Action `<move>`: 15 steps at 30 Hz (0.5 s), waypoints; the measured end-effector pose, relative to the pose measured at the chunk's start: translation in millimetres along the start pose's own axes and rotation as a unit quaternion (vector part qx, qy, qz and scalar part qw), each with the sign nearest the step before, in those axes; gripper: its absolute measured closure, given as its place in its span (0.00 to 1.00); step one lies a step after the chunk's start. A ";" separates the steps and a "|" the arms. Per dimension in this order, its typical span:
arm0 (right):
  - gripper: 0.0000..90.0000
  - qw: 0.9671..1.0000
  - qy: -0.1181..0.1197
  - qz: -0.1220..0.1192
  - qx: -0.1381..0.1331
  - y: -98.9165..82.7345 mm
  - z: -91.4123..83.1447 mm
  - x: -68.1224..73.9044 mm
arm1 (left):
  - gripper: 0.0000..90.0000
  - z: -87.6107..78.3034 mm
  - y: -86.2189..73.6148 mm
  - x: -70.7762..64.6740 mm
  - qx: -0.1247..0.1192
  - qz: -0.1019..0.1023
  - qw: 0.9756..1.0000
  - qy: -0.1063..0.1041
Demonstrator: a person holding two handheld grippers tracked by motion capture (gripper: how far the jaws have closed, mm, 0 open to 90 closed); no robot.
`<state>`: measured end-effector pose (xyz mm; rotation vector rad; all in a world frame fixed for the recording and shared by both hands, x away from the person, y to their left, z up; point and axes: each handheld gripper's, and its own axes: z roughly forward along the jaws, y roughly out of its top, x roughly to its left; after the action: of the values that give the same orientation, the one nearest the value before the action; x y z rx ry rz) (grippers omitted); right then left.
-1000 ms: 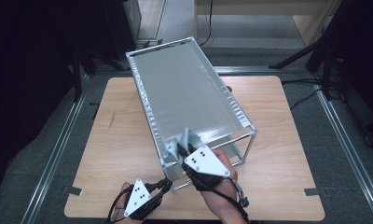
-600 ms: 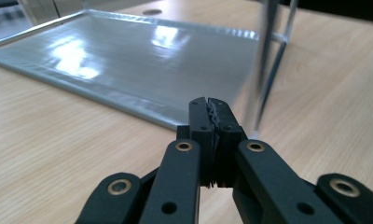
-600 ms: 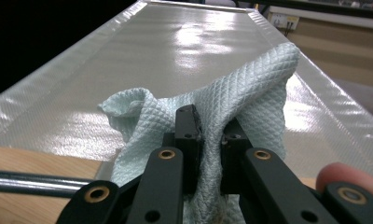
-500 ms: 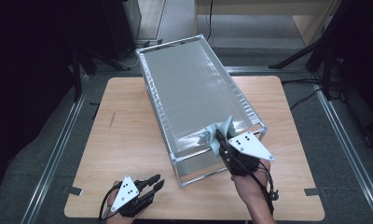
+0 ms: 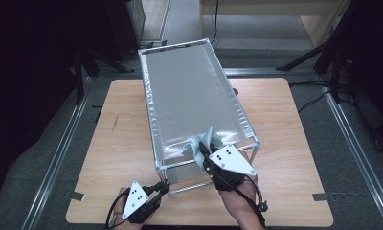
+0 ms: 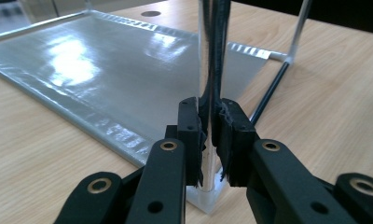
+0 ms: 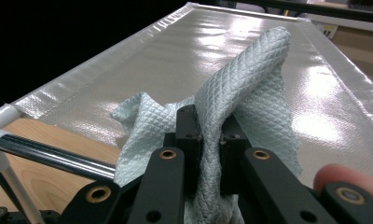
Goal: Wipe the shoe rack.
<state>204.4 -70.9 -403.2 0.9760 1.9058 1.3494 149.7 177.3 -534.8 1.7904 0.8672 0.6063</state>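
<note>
A white-framed rack with a silver fabric top (image 5: pixel 192 91) stands on the wooden table (image 5: pixel 118 143). My right gripper (image 5: pixel 202 149) rests at the near edge of that top, shut on a pale blue quilted cloth (image 5: pixel 197 143). In the right gripper view the cloth (image 7: pixel 250 79) bunches up between the jaws of the right gripper (image 7: pixel 209 135) over the fabric (image 7: pixel 175 51). My left gripper (image 5: pixel 164 186) is at the rack's front left leg. In the left gripper view, the jaws of the left gripper (image 6: pixel 210 135) have just closed on that leg (image 6: pixel 211 56), near its foot.
The rack's lower silver shelf (image 6: pixel 105 70) lies just above the tabletop. A round hole (image 5: pixel 235 91) marks the table beside the rack. Metal rails (image 5: pixel 60 153) run along the floor on both sides, and dark stands (image 5: pixel 333 52) are behind the table.
The rack has swung slightly on the table. My right gripper carried the cloth right, then back left along the near edge. My left gripper drew away, then returned and closed on the front left leg.
</note>
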 end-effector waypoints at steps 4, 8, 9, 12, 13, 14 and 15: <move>0.92 1.000 0.002 0.002 0.003 1.1 -0.5 -3.3 | 0.91 0.0 1.0 0.4 0.004 -0.005 1.000 0.003; 0.92 1.000 0.007 0.007 0.004 1.1 -1.8 -6.9 | 0.91 -1.4 0.6 1.6 0.006 -0.004 1.000 0.003; 0.92 1.000 0.008 0.007 0.004 1.4 -2.4 -7.6 | 0.91 -2.5 0.5 2.8 0.008 -0.004 1.000 0.005; 0.92 1.000 0.002 0.009 0.005 1.4 -5.6 -12.7 | 0.91 -6.7 -1.1 8.8 0.008 -0.011 1.000 0.014; 0.92 1.000 -0.001 0.011 0.005 0.9 -6.8 -16.0 | 0.91 -8.6 -1.8 11.5 0.008 -0.013 1.000 0.016; 0.92 1.000 -0.003 0.014 0.005 0.4 -8.2 -19.9 | 0.91 -10.5 -2.5 14.1 0.008 -0.016 1.000 0.020; 0.92 1.000 -0.006 0.019 0.006 -0.2 -9.8 -23.9 | 0.91 -12.6 -3.2 16.9 0.009 -0.019 1.000 0.023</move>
<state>209.5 -95.9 -399.0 1.0277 1.8967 1.3517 149.9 198.6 -533.1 1.7789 0.9376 0.6186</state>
